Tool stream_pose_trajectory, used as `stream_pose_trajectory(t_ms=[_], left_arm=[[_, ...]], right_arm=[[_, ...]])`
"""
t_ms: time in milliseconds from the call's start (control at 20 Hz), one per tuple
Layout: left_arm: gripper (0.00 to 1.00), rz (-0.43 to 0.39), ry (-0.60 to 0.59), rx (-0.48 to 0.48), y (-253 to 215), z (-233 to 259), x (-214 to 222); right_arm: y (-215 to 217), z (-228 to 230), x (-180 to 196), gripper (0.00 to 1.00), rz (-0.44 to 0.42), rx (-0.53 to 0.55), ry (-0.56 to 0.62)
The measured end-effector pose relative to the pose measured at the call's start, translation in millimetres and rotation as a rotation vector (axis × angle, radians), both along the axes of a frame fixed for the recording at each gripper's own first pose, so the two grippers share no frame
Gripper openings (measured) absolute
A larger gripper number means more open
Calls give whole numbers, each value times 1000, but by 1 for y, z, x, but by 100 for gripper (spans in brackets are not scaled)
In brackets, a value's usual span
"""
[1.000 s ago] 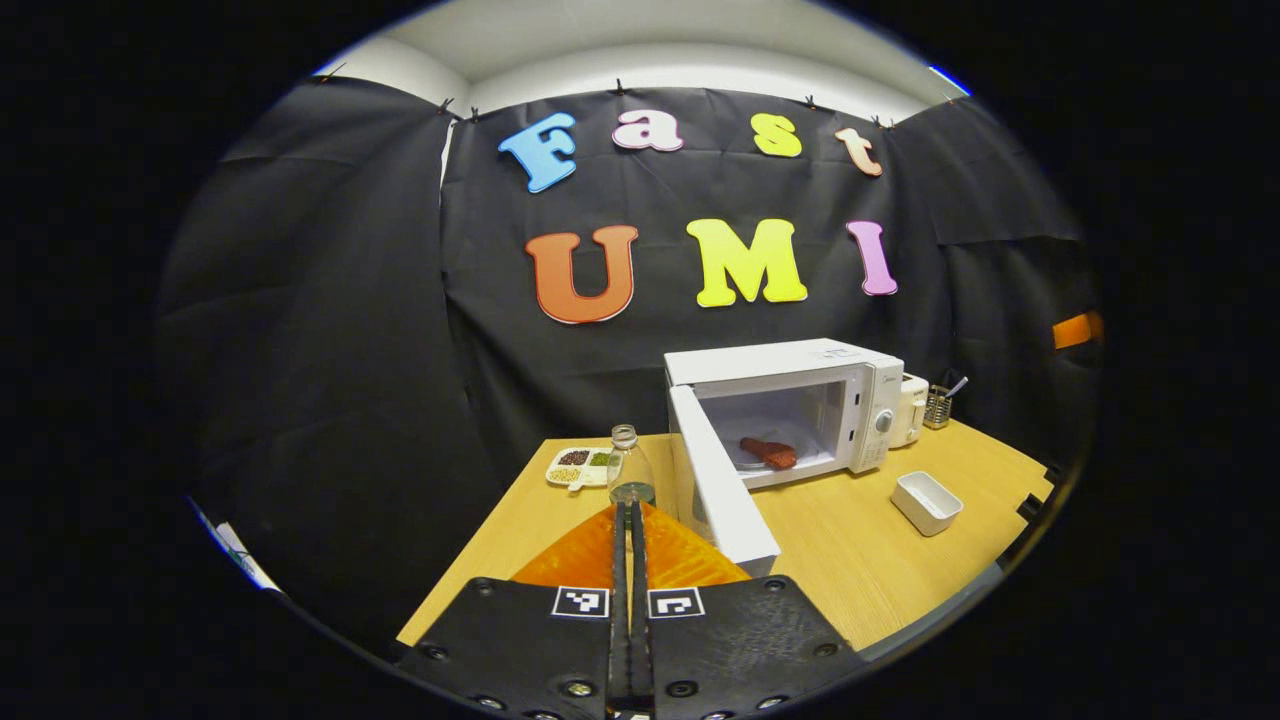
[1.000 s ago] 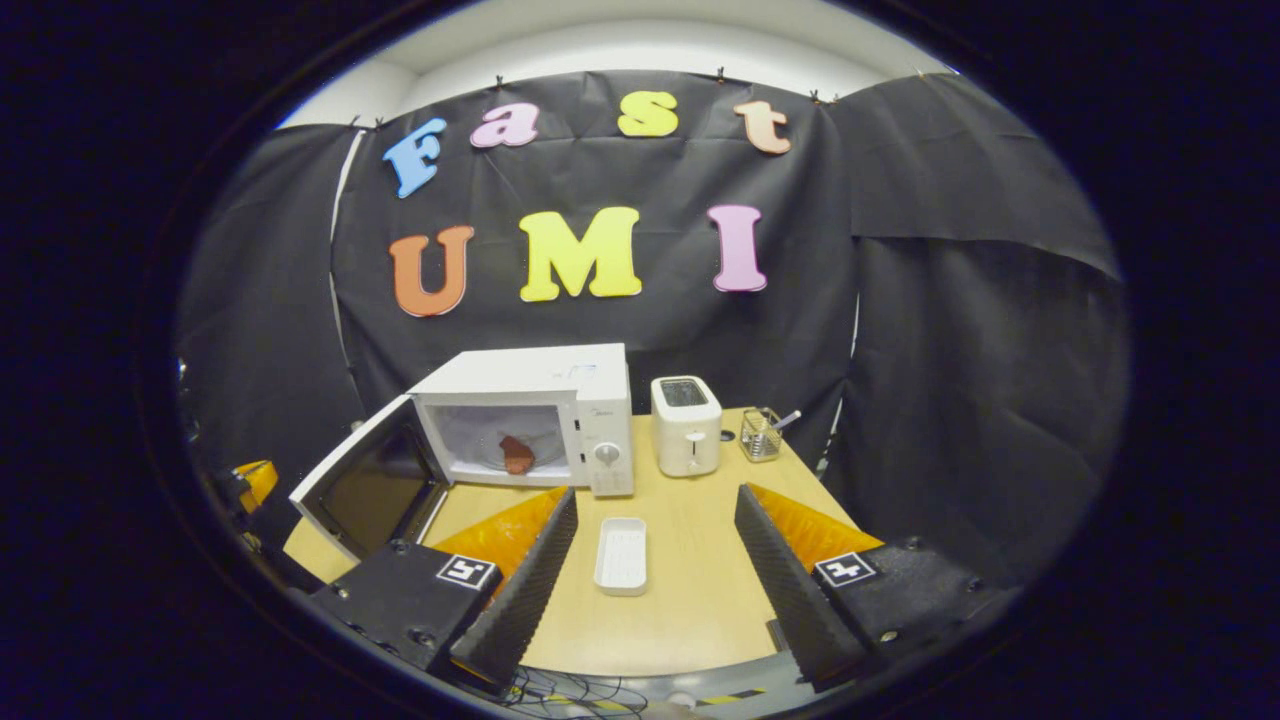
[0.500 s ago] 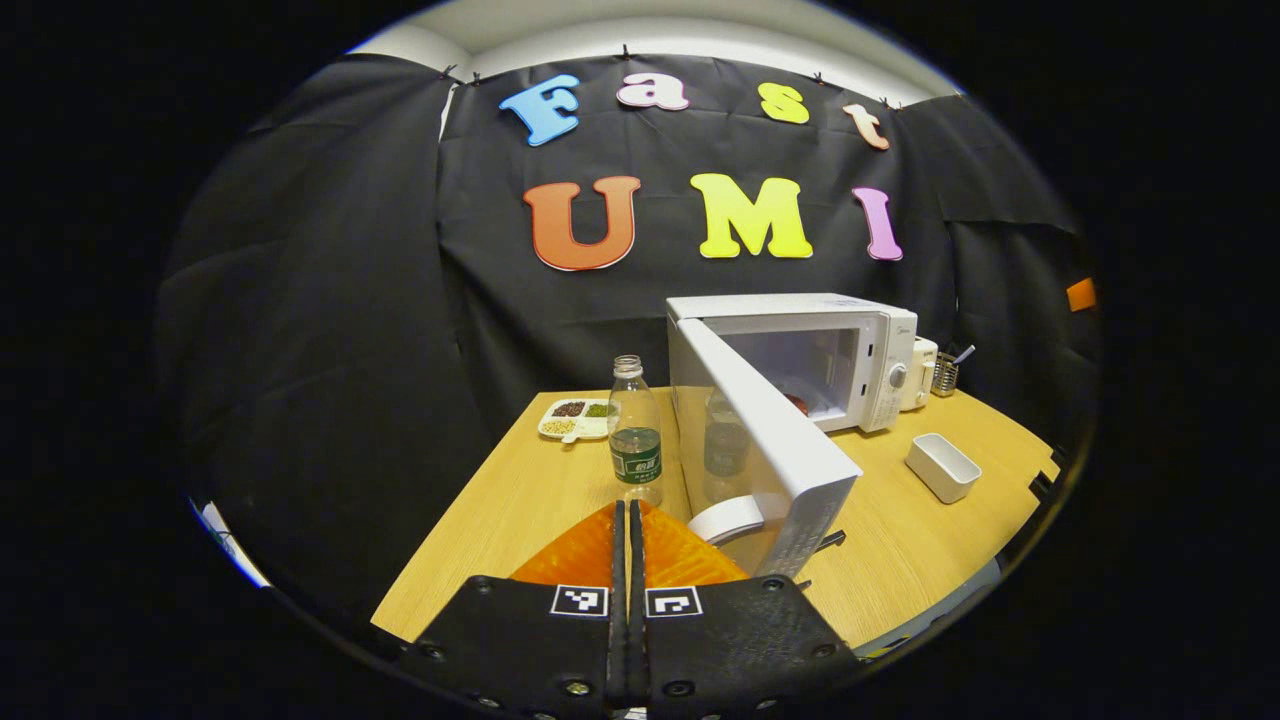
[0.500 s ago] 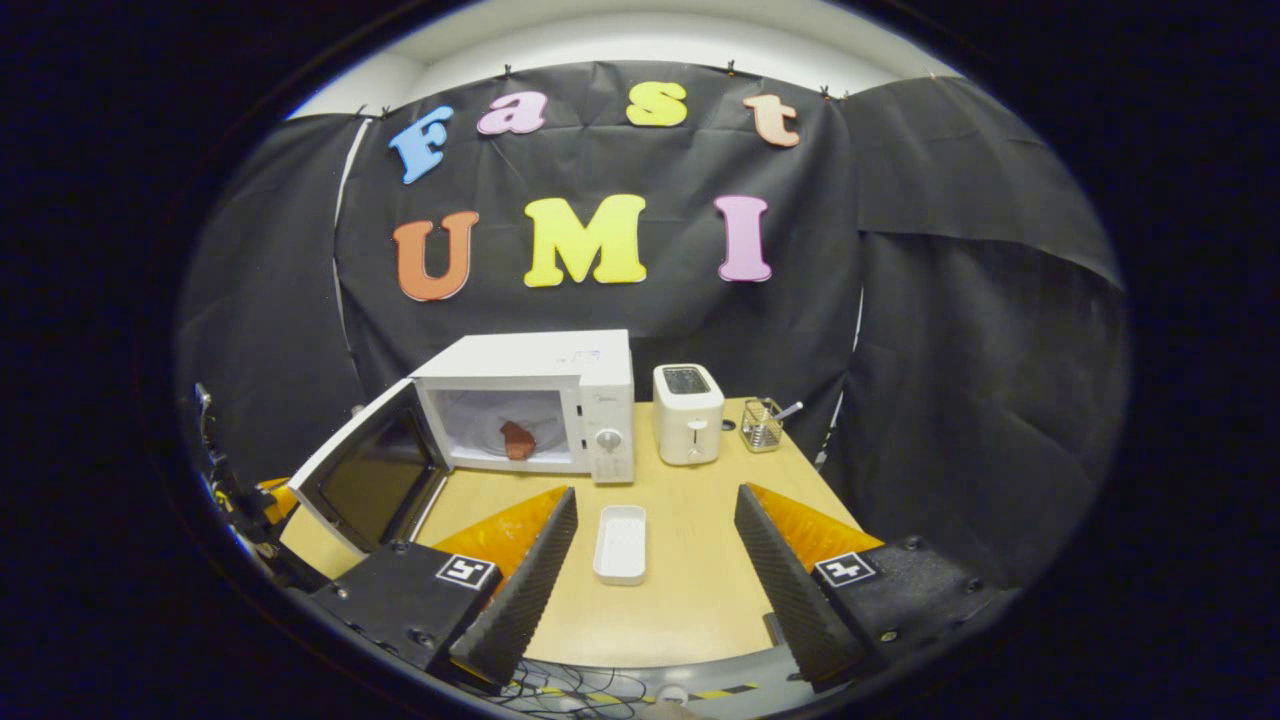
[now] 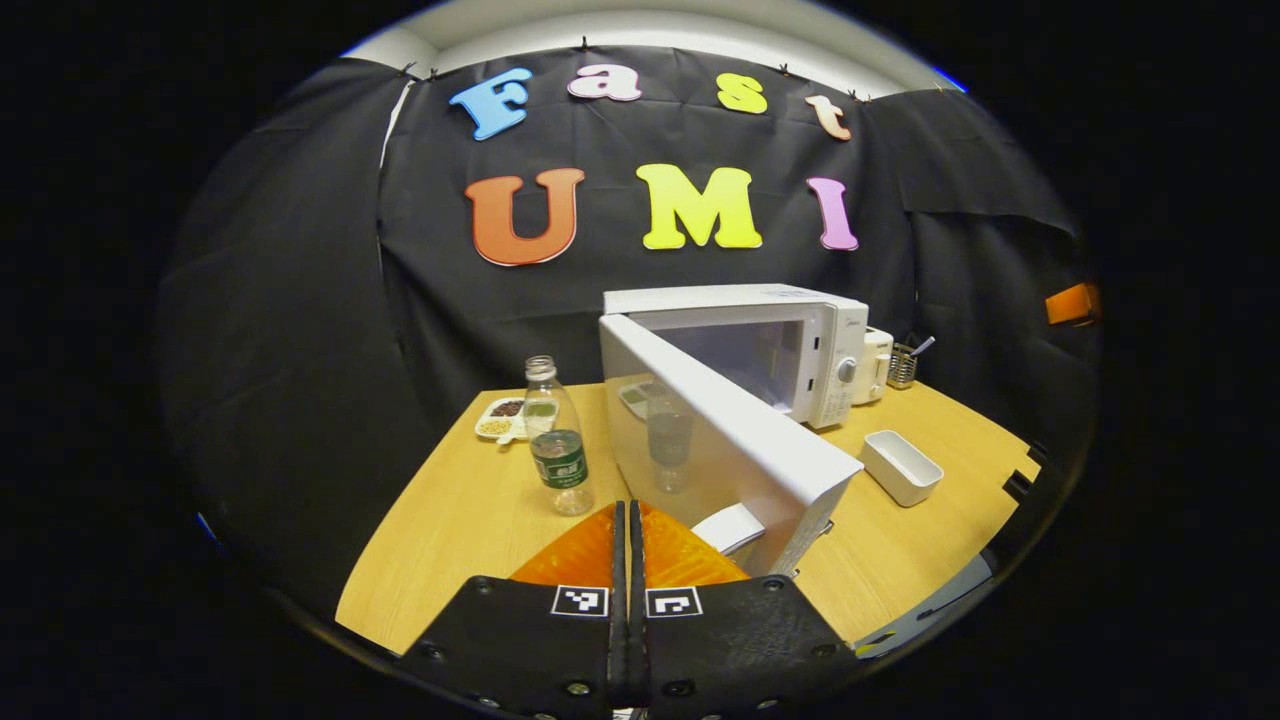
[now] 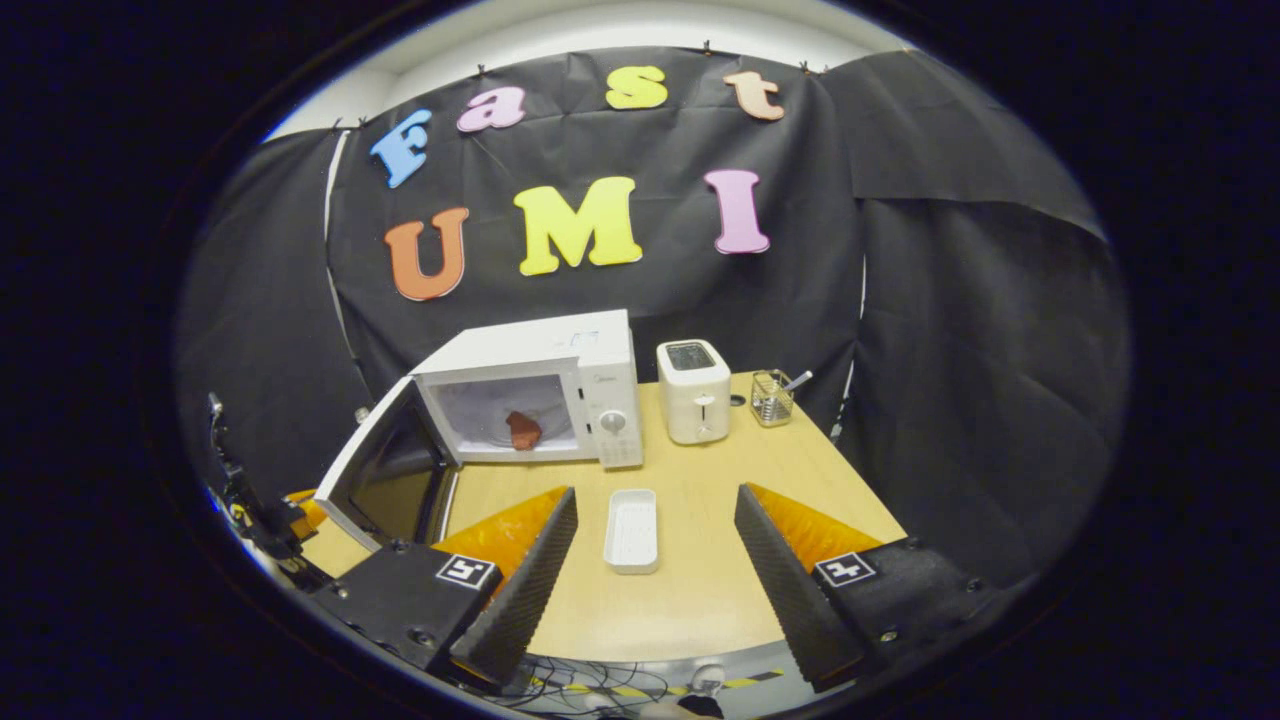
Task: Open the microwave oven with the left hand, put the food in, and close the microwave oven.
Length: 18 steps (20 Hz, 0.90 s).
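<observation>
The white microwave (image 5: 740, 335) (image 6: 560, 385) stands at the back of the table with its door (image 5: 720, 440) (image 6: 385, 470) swung open to the left. A reddish piece of food (image 6: 522, 430) lies inside on the turntable. My left gripper (image 5: 627, 510) is shut with nothing held. It sits low on the outer side of the door, just left of the door handle (image 5: 730, 527); I cannot tell if it touches. My right gripper (image 6: 655, 492) is open over the table's front, with an empty white dish (image 6: 632, 530) (image 5: 900, 467) lying between its fingers' lines.
A water bottle (image 5: 557, 440) and a snack tray (image 5: 505, 418) stand left of the microwave. A toaster (image 6: 695, 390) and a wire utensil holder (image 6: 772, 397) stand to its right. The wooden table (image 6: 700, 580) ends close in front of both grippers.
My left gripper has come round from the door's edge to its outer face, which now hides the food in the left gripper view. The right gripper stayed open and barely shifted.
</observation>
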<state>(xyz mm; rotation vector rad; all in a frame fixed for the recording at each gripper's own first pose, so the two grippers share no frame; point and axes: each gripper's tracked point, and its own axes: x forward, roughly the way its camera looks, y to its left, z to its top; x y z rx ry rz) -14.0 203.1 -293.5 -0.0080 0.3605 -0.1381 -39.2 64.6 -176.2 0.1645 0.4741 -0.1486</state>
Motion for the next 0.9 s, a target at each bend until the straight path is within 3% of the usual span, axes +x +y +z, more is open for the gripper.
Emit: stream_pose_trajectory(t_ms=[150, 200, 250, 300, 350, 400, 900], left_arm=[[0, -41, 12, -19, -39, 1, 8], [0, -50, 17, -24, -51, 0, 12], [0, -59, 21, -33, -65, 0, 16], [0, -65, 23, -42, -77, 1, 20], [0, -73, 22, -49, -91, 3, 26], [0, -80, 25, -50, -104, 3, 34], [0, -89, 41, -41, -192, -6, 112]], right_arm=[[-19, -3, 6, 100, -4, 16, 8], [-26, -4, 10, 91, -1, 13, 11], [-34, -4, 14, 100, 2, 12, 10], [-42, -5, 19, 100, 5, 13, 13], [-51, -5, 25, 91, 8, 14, 13], [-59, -6, 32, 100, 14, 14, 16], [-136, -24, 99, 100, 76, 6, 53]])
